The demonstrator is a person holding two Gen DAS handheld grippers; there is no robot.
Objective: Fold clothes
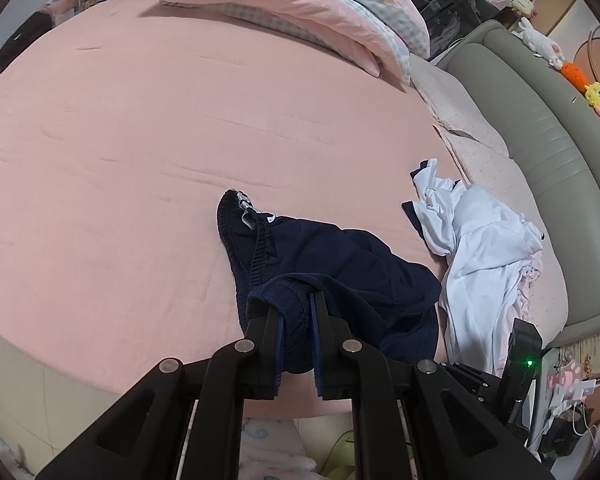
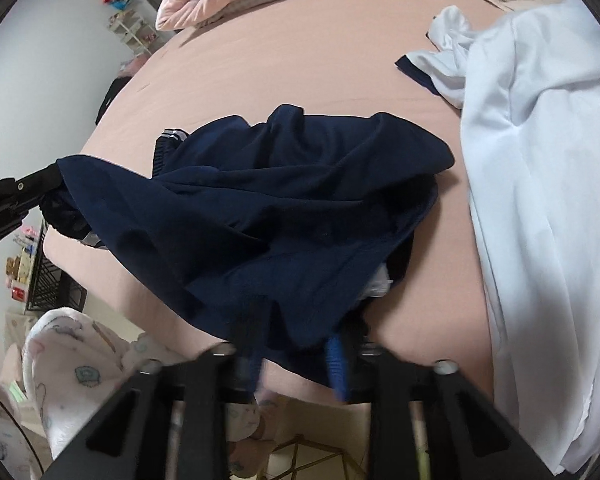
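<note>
Fingers of both grippers apparently clamped on navy garment

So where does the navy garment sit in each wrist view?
Left wrist: navy garment lower centre, an edge pinched in the left gripper.
Right wrist: navy garment centre, running into the right gripper.
Shared landmark: white garment on its right.
</note>
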